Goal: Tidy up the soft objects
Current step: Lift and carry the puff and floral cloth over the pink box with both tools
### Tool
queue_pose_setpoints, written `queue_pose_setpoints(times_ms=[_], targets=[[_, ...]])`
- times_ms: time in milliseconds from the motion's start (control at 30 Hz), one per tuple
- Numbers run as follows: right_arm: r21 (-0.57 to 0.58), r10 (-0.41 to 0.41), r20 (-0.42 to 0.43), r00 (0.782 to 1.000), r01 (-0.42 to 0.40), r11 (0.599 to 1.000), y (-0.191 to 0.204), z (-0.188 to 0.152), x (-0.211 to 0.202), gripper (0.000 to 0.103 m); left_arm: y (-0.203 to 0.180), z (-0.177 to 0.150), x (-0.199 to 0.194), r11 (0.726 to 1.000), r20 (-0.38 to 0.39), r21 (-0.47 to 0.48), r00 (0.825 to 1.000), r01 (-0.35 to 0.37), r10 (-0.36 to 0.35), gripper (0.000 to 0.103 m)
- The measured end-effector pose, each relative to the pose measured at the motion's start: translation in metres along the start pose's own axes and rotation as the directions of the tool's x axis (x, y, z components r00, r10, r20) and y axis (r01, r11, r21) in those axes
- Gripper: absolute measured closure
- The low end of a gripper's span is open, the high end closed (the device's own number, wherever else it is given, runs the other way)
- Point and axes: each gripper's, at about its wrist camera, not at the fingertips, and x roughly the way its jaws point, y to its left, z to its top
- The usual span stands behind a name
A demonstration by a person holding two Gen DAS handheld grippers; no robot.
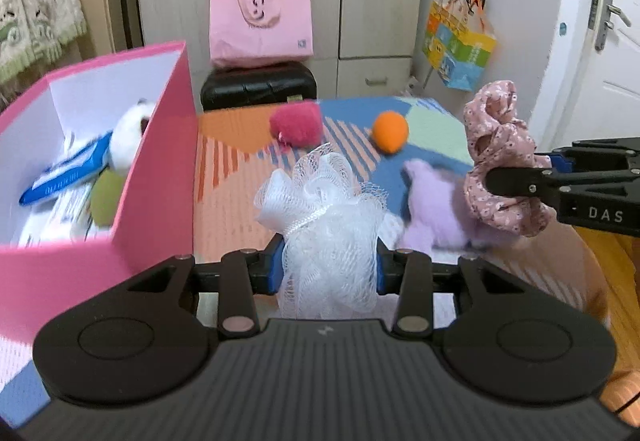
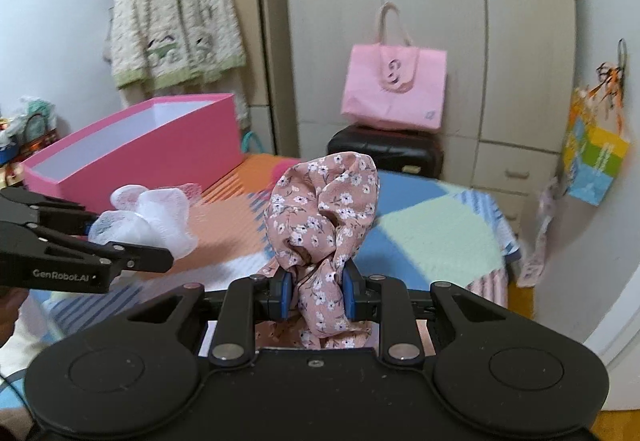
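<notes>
My left gripper (image 1: pixel 330 267) is shut on a white mesh bath pouf (image 1: pixel 324 209), held above the patterned table. The pouf (image 2: pixel 148 219) shows in the right wrist view too, in the left gripper (image 2: pixel 132 241) beside the pink box (image 2: pixel 132 157). My right gripper (image 2: pixel 316 295) is shut on a pink floral fabric scrunchie (image 2: pixel 324 217), seen from the left wrist view as the scrunchie (image 1: pixel 502 161) at the right. On the table lie a red fuzzy ball (image 1: pixel 296 125), an orange ball (image 1: pixel 390 131) and a lilac plush piece (image 1: pixel 436 209). The pink box (image 1: pixel 152 169) holds a white plush toy (image 1: pixel 130 133), a blue packet and a green ball.
A pink tote bag (image 1: pixel 260 25) sits on a black case (image 1: pixel 258 87) behind the table, before pale wardrobe doors. A colourful paper bag (image 1: pixel 458 45) hangs at the right near a white door. A knitted cardigan (image 2: pixel 172 21) hangs at the back left.
</notes>
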Motion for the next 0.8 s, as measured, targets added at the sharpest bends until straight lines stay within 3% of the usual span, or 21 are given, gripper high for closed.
queue_pose_setpoints(times_ms=[167, 433, 600, 800], targets=[[0.007, 0.060, -0.058, 0.996, -0.060, 0.998, 0.013, -0.007, -0.004, 0.074, 0.012, -0.012, -0.005, 0.996, -0.081, -0.031, 0.993, 0.087, -0.089, 0.064], [0.025, 0.168, -0.149, 0.974, -0.166, 0.986, 0.034, -0.014, -0.006, 0.074, 0.024, -0.024, -0.022, 0.992, -0.130, -0.028, 0.984, 0.121, -0.124, 0.064], [0.065, 0.289, -0.235, 0.928, -0.282, 0.957, 0.053, -0.011, -0.002, 0.074, 0.045, -0.021, -0.036, 0.979, -0.197, -0.038, 0.959, 0.201, -0.204, 0.064], [0.027, 0.352, -0.278, 0.894, -0.359, 0.933, 0.088, 0.002, -0.004, 0.074, 0.063, -0.021, -0.060, 0.986, -0.240, 0.018, 0.958, 0.164, -0.156, 0.064]])
